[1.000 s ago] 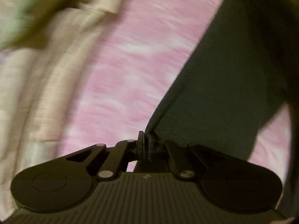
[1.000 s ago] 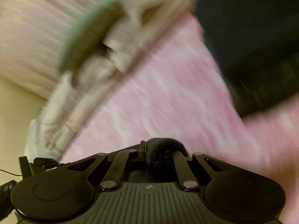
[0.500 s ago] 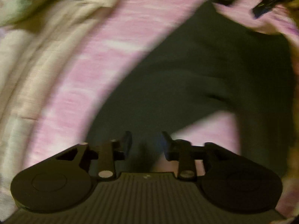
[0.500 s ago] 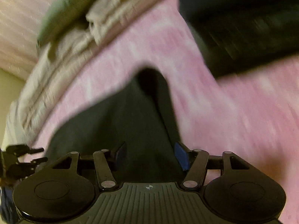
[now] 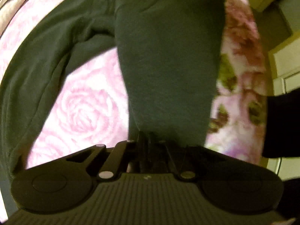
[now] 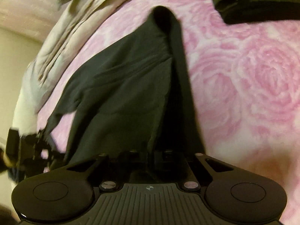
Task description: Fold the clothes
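Note:
A dark green garment (image 5: 165,56) lies spread on a pink rose-patterned bedspread (image 5: 88,108); it looks like trousers with two legs. My left gripper (image 5: 146,140) is shut on the near end of one leg, and the cloth runs straight away from its fingers. In the right wrist view the same dark garment (image 6: 121,86) rises to a folded peak. My right gripper (image 6: 150,154) is shut on its near edge, and cloth drapes over the fingertips and hides them. The other gripper (image 6: 28,150) shows blurred at the left edge.
A heap of cream and pale clothes (image 6: 65,37) lies along the far left of the bed. A black garment (image 6: 258,0) sits at the far right. The bedspread's floral edge (image 5: 241,56) drops off to the right, beside a pale cabinet (image 5: 286,67) and a dark sleeve (image 5: 281,123).
Half a second ago both grippers stood open over the dark garment; now both have shut on its near edge. The views have swung and the garment fills more of them.

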`<state>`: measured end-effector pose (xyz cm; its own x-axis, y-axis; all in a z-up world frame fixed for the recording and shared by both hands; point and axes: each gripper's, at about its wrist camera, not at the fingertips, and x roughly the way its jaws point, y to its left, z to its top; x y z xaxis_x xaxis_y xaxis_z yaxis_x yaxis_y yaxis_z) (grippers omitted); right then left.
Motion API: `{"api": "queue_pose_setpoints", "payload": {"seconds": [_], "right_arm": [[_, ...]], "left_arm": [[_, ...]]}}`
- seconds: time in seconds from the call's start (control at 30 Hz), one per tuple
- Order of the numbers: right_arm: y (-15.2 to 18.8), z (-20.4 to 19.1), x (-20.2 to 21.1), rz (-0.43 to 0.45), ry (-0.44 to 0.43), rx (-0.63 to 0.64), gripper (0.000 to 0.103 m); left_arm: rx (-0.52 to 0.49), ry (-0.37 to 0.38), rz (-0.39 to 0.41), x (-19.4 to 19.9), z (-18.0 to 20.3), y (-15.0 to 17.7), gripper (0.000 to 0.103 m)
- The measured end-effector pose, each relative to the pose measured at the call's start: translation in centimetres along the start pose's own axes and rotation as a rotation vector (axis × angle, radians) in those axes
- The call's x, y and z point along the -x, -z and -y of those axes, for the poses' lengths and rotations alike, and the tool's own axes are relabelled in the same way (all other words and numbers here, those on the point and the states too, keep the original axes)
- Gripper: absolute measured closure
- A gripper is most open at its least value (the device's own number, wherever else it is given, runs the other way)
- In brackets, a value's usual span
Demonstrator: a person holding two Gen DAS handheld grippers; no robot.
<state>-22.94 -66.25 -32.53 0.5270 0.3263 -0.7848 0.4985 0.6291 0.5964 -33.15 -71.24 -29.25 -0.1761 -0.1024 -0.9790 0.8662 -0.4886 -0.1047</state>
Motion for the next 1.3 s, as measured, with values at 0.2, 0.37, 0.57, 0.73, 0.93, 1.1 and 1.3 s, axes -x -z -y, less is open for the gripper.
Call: {"api": "queue_pose_setpoints", "payload": {"seconds": [0.2, 0.37, 0.57, 0.73, 0.93, 1.1, 1.3], "right_arm": [[6.6, 2.2, 2.7, -0.083, 0.097, -0.084, 0.099], [8.5, 2.0, 1.5, -0.027, 0.164, -0.12, 0.098], [7.4, -1.0, 2.9, 0.076, 0.303, -0.028, 0.034], [6.1, -6.5, 3.3, 0.17, 0.324, 0.069, 0.034], [6.9, -15.8, -2.8, 0.11, 0.24, 0.186, 0.034], [10.3, -24.2, -9.8, 0.014, 0.201, 0.26, 0.034], [14.2, -30.9, -16.6, -0.065, 0.218, 0.225, 0.034]], "left_arm": [[-0.009, 0.057, -0.041, 0.8, 2.1, 0.8, 0.103], [0.028, 0.043, -0.083, -0.1, 3.2, 1.4, 0.099], [0.055, -0.036, -0.093, 1.8, 2.9, 5.5, 0.077], [0.065, -0.162, -0.073, 3.7, 2.1, 11.0, 0.061], [-0.004, -0.327, -0.1, 4.0, 0.3, 19.8, 0.041], [0.074, -0.387, -0.066, 5.0, -4.3, 26.6, 0.04], [0.425, -0.361, 0.081, 6.4, -15.1, 30.0, 0.04]]}}
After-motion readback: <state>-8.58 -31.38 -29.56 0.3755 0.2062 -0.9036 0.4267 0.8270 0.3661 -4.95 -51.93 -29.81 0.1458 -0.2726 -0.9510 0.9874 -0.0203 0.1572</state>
